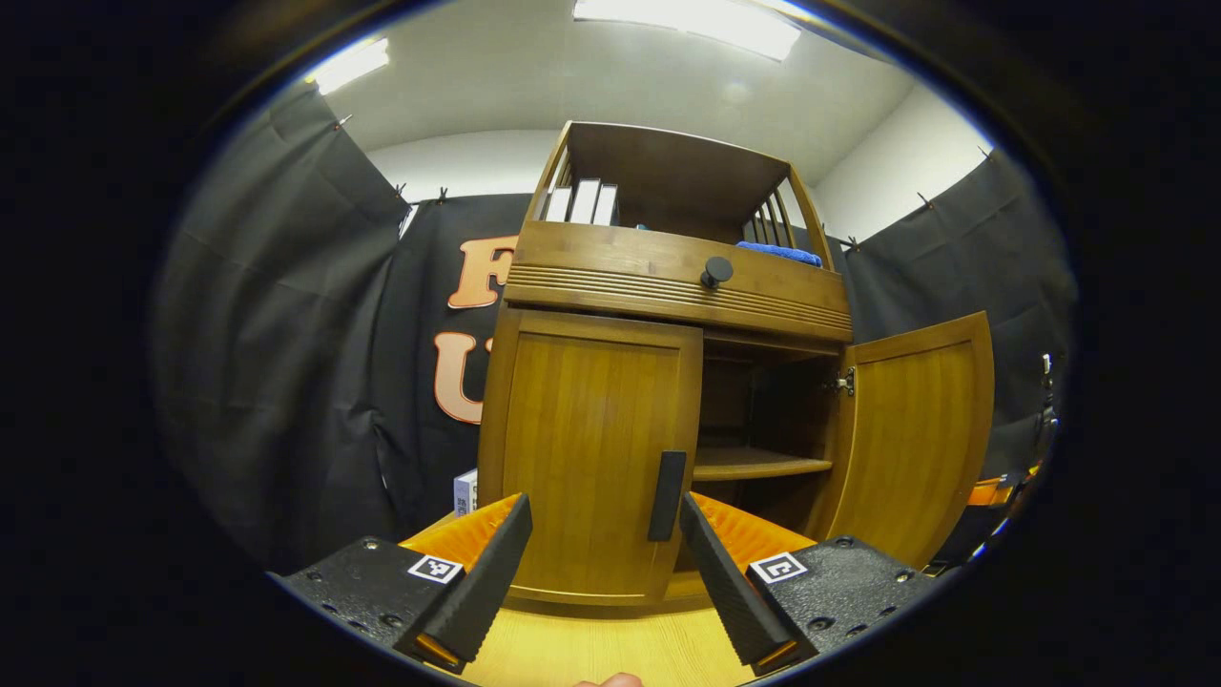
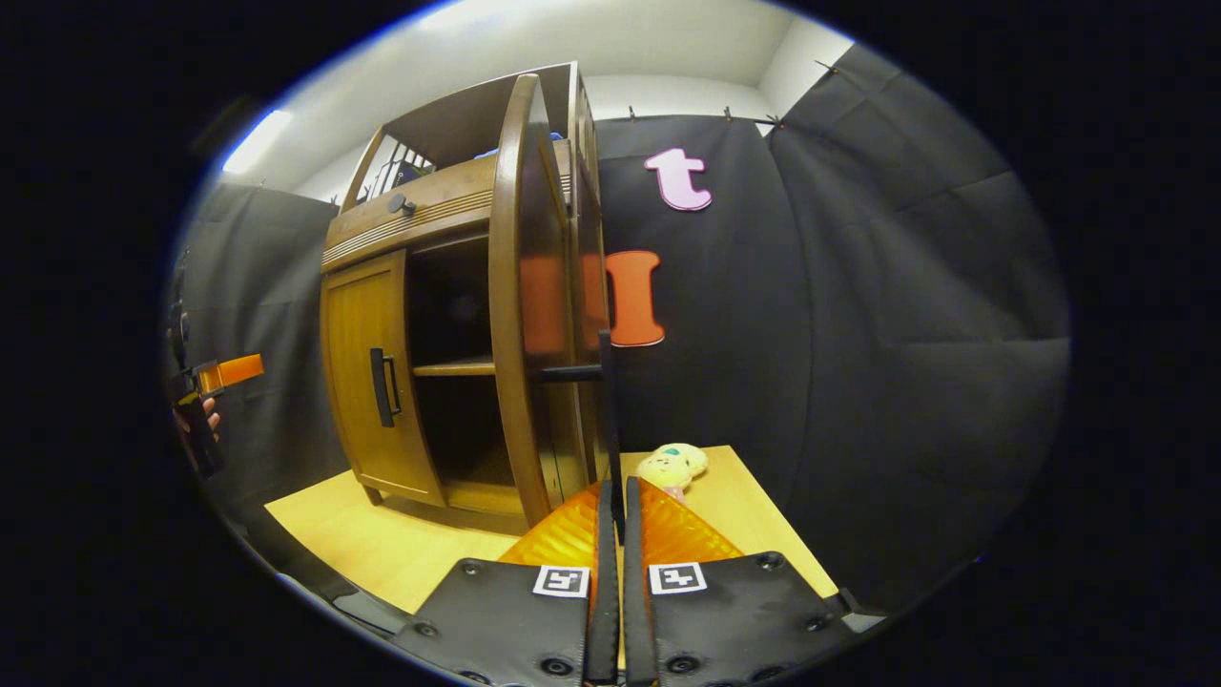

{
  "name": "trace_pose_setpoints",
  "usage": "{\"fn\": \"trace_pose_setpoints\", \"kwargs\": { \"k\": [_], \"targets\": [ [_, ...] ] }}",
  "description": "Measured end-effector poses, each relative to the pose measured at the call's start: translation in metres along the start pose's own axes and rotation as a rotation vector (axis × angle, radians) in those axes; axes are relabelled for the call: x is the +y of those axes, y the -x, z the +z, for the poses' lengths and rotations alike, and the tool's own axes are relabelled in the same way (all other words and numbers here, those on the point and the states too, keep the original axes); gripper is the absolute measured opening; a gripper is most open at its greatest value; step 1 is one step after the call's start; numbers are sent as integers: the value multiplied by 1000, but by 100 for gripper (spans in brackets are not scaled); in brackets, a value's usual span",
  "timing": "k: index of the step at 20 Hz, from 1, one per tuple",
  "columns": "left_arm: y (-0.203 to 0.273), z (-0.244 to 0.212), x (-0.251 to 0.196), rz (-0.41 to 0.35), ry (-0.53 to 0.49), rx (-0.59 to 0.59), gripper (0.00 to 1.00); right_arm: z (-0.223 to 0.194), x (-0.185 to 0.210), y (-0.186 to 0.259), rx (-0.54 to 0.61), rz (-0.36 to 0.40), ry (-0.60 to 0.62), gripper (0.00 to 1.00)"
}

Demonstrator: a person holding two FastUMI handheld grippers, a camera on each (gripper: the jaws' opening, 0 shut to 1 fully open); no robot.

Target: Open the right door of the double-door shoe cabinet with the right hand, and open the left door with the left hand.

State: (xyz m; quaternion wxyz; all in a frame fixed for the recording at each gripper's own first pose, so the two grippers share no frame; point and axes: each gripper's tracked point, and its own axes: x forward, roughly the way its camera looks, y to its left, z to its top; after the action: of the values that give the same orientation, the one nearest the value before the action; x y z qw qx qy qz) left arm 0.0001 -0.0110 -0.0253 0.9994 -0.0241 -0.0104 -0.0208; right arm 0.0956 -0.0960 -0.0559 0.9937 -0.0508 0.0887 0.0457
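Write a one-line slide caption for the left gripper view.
Open left gripper faces the closed left door's handle; right door already open.

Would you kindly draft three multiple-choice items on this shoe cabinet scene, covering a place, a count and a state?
1. Where is the soft toy?
A. on the table, right of the cabinet
B. on the top shelf
C. inside the cabinet

2. How many doors stand open?
A. none
B. one
C. two

3. The left gripper is
A. clamped on a handle
B. open
C. holding a book

Answers: 1 A, it lies on the table beside the cabinet. 2 B, the right door is swung out, the left door closed. 3 B, its fingers are spread before the left handle.
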Motion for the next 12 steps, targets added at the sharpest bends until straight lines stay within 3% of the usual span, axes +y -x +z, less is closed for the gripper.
{"fn": "trace_pose_setpoints", "kwargs": {
  "k": [4, 5, 6, 12],
  "targets": [
    [-4, -5, -10, -35, 26, 12, 94, 3, -10, 9, -14, -116, -22, 10],
    [-7, -7, -12, -44, 33, 15, 94, 7, -9, 11, -24, -137, -32, 5],
    [-11, -8, -14, -48, 39, 17, 94, 10, -5, 12, -37, -146, -40, 9],
    [-48, -19, -20, -69, 54, 36, 94, 29, 18, 16, -100, -138, -33, 8]
  ]
}}
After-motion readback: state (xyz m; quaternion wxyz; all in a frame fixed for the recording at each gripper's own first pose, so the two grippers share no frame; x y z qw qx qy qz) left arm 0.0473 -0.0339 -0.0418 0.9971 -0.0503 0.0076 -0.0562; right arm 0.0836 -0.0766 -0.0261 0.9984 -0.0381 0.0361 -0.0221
